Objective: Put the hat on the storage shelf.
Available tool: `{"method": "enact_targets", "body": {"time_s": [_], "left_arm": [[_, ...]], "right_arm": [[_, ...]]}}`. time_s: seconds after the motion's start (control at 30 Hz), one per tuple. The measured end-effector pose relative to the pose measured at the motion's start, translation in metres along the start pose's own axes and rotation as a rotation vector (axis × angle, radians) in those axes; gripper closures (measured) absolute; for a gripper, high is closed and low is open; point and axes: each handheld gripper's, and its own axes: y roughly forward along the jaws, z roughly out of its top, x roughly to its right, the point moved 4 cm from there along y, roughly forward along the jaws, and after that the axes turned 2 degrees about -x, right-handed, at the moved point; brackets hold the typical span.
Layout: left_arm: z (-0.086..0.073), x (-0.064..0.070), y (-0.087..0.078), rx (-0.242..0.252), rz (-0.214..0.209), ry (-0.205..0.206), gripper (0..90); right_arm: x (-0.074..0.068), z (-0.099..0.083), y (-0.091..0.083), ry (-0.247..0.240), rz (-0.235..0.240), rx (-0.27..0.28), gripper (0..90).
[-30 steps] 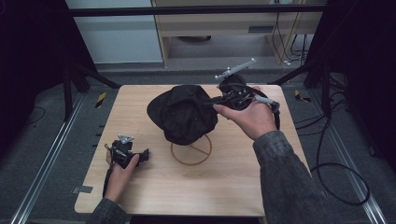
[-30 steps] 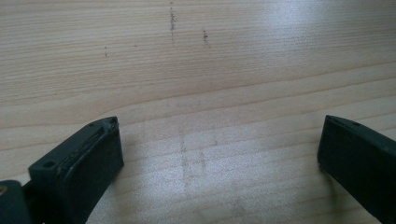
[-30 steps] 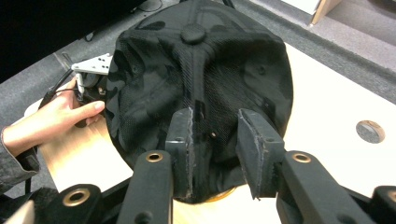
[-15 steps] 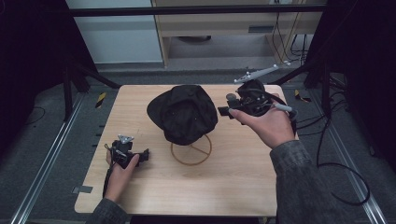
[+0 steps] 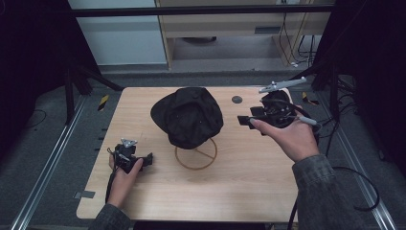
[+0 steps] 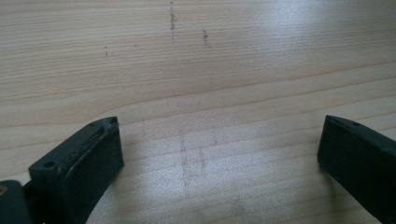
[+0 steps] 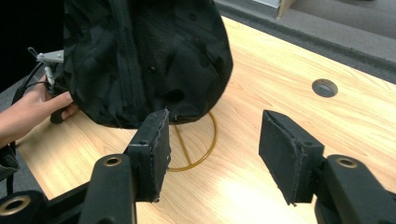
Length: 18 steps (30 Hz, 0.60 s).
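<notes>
The black fabric hat [image 5: 187, 116] on its round wire stand [image 5: 196, 155] sits just left of the right gripper [image 5: 245, 120], jaws apart and empty; the left gripper [image 5: 148, 159], also spread, rests farther off.

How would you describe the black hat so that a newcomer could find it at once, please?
Start at the wooden table and look to its middle. There the black hat sits on a stand with a thin wooden ring base; it is the only soft fabric thing, raised off the tabletop.
</notes>
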Motion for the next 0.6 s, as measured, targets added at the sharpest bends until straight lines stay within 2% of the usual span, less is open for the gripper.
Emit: {"method": "enact_targets", "body": {"time_s": [0.6], "left_arm": [[0.000, 0.000, 0.000, 0.001, 0.001, 0.000, 0.0]], "right_arm": [[0.018, -0.032, -0.011, 0.037, -0.052, 0.028, 32.0]]}}
